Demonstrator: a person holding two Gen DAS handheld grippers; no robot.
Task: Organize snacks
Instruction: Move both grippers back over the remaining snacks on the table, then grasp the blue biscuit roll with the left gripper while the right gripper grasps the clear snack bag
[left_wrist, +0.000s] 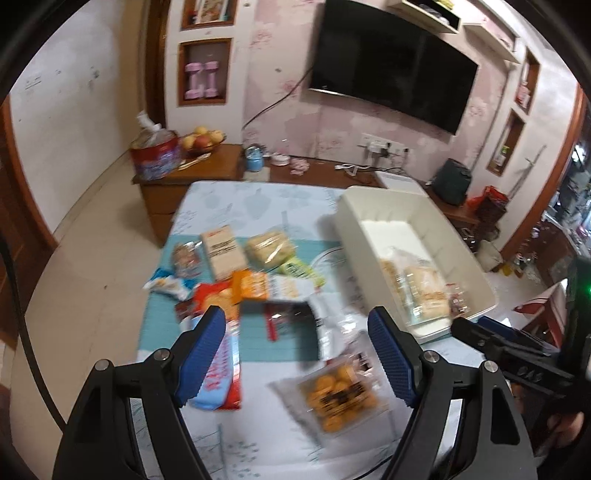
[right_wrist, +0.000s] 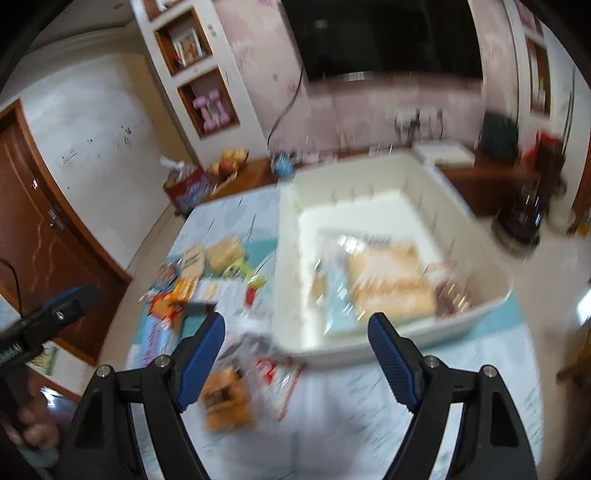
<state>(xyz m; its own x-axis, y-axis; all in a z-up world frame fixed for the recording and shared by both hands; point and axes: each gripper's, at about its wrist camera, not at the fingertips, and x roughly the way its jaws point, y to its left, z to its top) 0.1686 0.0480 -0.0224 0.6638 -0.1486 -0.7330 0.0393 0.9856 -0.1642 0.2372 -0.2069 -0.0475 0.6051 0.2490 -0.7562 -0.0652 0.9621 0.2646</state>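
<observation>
Several snack packets lie on the blue-patterned tablecloth (left_wrist: 258, 206). My left gripper (left_wrist: 297, 317) is open above them, with nothing between its pads. Below it lie a dark packet (left_wrist: 280, 325) and a clear pack of orange biscuits (left_wrist: 340, 391); a red-and-blue wrapper (left_wrist: 221, 373) lies by the left finger. A white bin (left_wrist: 351, 218) at the right holds bread packs (left_wrist: 421, 288). My right gripper (right_wrist: 297, 321) is open and empty over the near wall of the bin (right_wrist: 288, 258), with the bread packs (right_wrist: 391, 280) beyond. This view is blurred. The biscuit pack (right_wrist: 225, 398) lies beside its left finger.
More packets are bunched at mid-table, among them a beige box (left_wrist: 223, 251) and a wrapped bun (left_wrist: 269, 247). Behind the table a wooden cabinet (left_wrist: 221, 170) carries a red tin (left_wrist: 155, 155), a fruit bowl (left_wrist: 201, 142) and a blue jug (left_wrist: 255, 158). A TV (left_wrist: 391, 62) hangs on the wall.
</observation>
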